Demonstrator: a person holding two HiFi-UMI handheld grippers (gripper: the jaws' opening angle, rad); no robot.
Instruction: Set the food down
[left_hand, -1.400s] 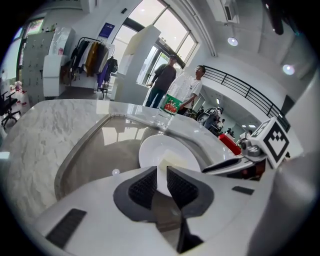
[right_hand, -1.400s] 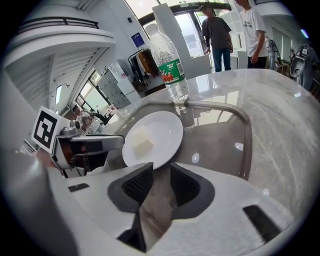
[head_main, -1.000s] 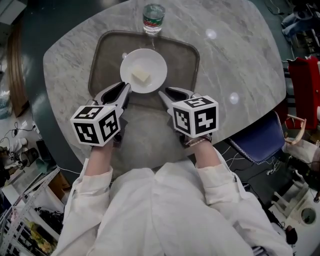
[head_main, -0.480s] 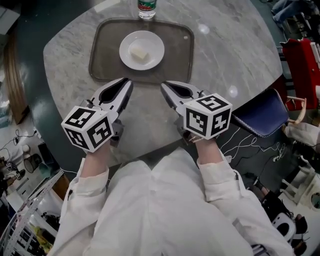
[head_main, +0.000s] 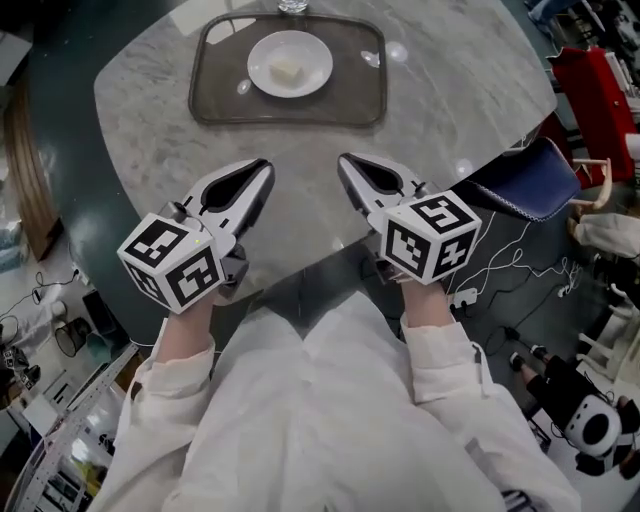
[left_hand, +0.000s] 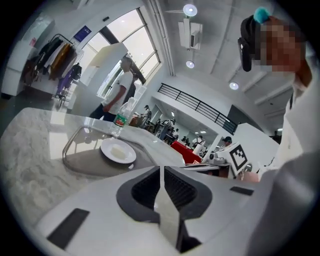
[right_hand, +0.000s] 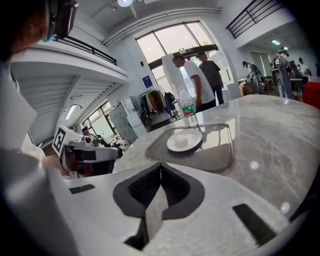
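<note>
A pale block of food (head_main: 286, 71) lies on a white plate (head_main: 305, 55) inside a grey tray (head_main: 215, 95) at the far side of the marble table. Both grippers hover over the table's near edge, well short of the tray. My left gripper (head_main: 264, 166) is shut with nothing in it. My right gripper (head_main: 344, 160) is shut and empty too. From the left gripper view the plate (left_hand: 118, 151) and tray (left_hand: 75, 162) sit ahead past the closed jaws (left_hand: 161, 168). The right gripper view shows the plate (right_hand: 184, 141) with the food (right_hand: 181, 140) beyond its closed jaws (right_hand: 160, 165).
A water bottle (left_hand: 120, 119) stands just behind the tray. A blue chair (head_main: 530, 190) is tucked at the table's right edge, and red furniture (head_main: 600, 90) stands beyond it. Cables and clutter lie on the floor on both sides. People stand in the background beyond the table.
Both grippers have drawn back from the tray's near edge toward the person and risen. The tray and plate stay put on the table, farther from the jaws than before.
</note>
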